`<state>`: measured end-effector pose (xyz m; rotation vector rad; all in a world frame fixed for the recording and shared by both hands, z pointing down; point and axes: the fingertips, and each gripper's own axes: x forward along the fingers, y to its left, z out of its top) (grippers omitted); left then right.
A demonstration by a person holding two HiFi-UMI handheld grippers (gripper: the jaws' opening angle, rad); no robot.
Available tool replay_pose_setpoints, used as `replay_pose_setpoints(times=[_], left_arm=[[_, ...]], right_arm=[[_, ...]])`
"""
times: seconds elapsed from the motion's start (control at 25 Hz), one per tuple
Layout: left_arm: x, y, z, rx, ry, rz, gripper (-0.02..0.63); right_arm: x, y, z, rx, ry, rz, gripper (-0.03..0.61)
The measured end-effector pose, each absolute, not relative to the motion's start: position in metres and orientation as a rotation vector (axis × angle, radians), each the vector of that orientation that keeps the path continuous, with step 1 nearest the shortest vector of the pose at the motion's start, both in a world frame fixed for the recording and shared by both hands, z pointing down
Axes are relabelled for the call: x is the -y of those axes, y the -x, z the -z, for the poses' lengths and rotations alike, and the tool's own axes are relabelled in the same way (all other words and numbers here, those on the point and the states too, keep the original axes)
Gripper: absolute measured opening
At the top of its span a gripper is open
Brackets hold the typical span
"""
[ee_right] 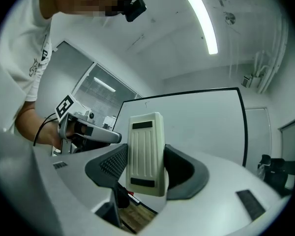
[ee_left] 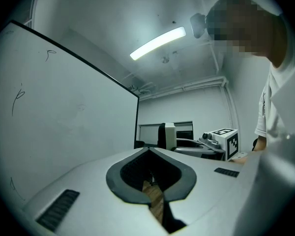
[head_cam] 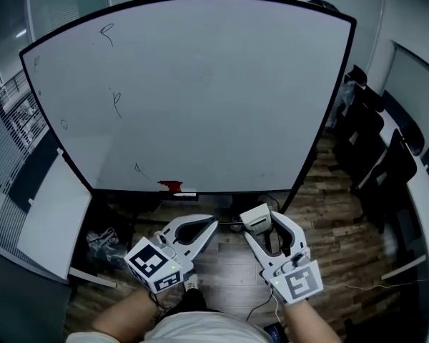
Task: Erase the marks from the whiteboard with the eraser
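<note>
The big whiteboard (head_cam: 200,91) stands in front of me with thin pen marks near its left side: one at the top (head_cam: 107,34), one lower (head_cam: 116,102) and one near the bottom (head_cam: 137,168). My right gripper (head_cam: 261,229) is shut on the white eraser (head_cam: 256,216), below the board's bottom edge and apart from it. In the right gripper view the eraser (ee_right: 145,132) stands upright between the dark pads (ee_right: 113,163). My left gripper (head_cam: 209,224) is shut and holds nothing, level with the right one. The left gripper view shows the board (ee_left: 64,117) and its marks (ee_left: 18,95).
A small red object (head_cam: 170,186) lies on the board's tray. Black chairs (head_cam: 372,141) stand at the right, and a white panel (head_cam: 53,216) leans at the left. Cables and a plastic bag (head_cam: 104,241) lie on the wooden floor (head_cam: 329,241) under the board.
</note>
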<state>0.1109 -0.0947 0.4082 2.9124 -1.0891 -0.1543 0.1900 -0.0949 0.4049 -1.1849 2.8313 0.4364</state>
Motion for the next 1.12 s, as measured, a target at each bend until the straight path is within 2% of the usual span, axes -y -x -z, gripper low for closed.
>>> replay_pose_setpoints(times=[0.48, 1.12], left_arm=[[0.031, -0.157, -0.435, 1.048, -2.894, 0.149, 0.006], [0.019, -0.172, -0.450, 0.965, -2.871, 0.137, 0.006]], right_arm=[[0.021, -0.243, -0.449, -2.805, 1.219, -0.135, 0.242], [0.011, -0.249, -0.466, -2.834, 1.244, -0.086, 0.242]])
